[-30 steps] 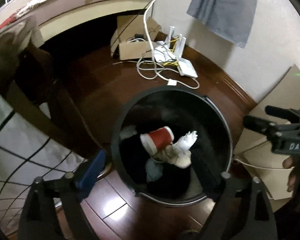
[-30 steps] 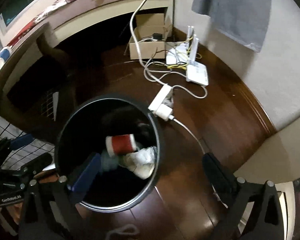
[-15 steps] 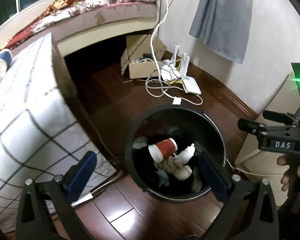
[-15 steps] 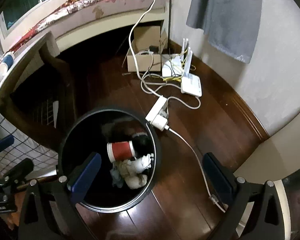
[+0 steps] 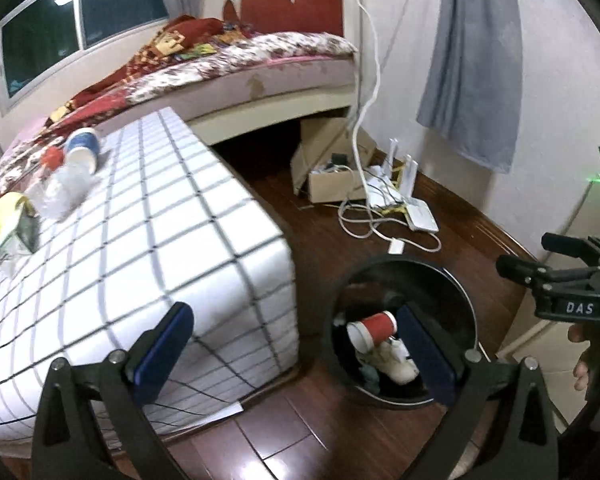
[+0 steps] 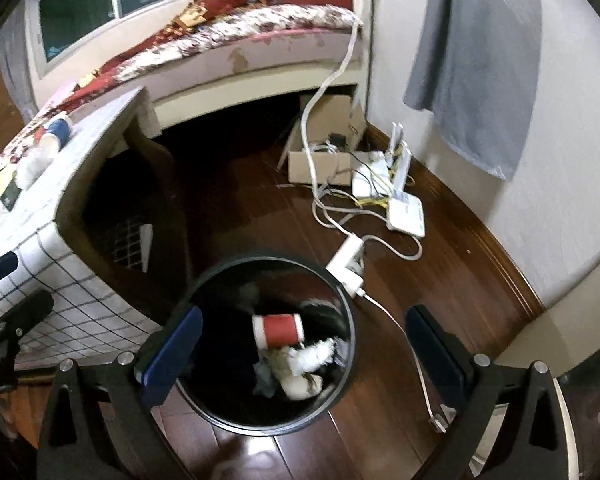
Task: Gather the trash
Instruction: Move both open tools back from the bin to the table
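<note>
Now your left gripper point(image 5: 296, 348) jaws just opened wide, empty; right gripper point(image 6: 304, 344) also released. Red paper cup point(image 5: 374, 328) lies inside round black bin point(image 5: 466, 308). Both grippers lifted away; remaining trash waits far left on checked tablecloth point(image 5: 148, 240).

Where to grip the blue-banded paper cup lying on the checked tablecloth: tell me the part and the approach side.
Grip the blue-banded paper cup across its round side wall, near the middle. It lies tipped over on the white checked tablecloth, so its rim faces sideways; come down from above with the open left gripper, fingers straddling the cup's width. A clear plastic bottle crowds its near side, so probably favour the far end.
</note>
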`<state>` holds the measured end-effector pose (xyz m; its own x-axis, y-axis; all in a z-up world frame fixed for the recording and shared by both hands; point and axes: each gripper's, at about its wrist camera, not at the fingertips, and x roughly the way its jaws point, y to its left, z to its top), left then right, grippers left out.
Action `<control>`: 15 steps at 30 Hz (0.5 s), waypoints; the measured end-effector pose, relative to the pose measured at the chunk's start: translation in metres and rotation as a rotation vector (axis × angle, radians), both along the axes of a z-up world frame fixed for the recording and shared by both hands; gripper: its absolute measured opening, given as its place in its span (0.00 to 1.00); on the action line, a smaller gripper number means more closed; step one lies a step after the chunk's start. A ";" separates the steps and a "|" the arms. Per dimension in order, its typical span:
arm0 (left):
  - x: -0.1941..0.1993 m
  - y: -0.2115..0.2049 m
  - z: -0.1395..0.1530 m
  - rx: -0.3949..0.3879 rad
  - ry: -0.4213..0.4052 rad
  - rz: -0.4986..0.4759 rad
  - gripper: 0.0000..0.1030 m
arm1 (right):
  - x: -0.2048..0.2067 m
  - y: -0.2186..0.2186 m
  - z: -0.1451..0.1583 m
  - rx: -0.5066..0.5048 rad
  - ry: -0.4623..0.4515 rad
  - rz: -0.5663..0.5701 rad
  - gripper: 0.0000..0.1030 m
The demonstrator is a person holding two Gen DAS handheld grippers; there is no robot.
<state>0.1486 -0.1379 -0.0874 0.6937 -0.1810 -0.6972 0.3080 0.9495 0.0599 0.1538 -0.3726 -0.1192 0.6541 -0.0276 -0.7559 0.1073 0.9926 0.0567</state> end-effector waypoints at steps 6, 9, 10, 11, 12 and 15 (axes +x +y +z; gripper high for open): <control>0.003 0.030 0.010 0.002 -0.028 0.071 0.99 | 0.008 0.033 0.016 -0.015 -0.048 0.071 0.99; 0.004 0.045 0.013 -0.002 -0.036 0.105 0.99 | 0.012 0.049 0.021 -0.021 -0.065 0.106 0.99; 0.004 0.051 0.014 -0.004 -0.040 0.120 0.99 | 0.013 0.054 0.023 -0.022 -0.071 0.120 0.99; 0.004 0.057 0.016 -0.004 -0.045 0.135 0.99 | 0.014 0.061 0.026 -0.021 -0.081 0.133 0.99; 0.004 0.062 0.017 -0.004 -0.050 0.149 0.99 | 0.015 0.066 0.029 -0.022 -0.094 0.142 0.99; 0.004 0.082 0.019 -0.016 -0.056 0.186 0.99 | 0.017 0.082 0.038 -0.016 -0.135 0.180 0.99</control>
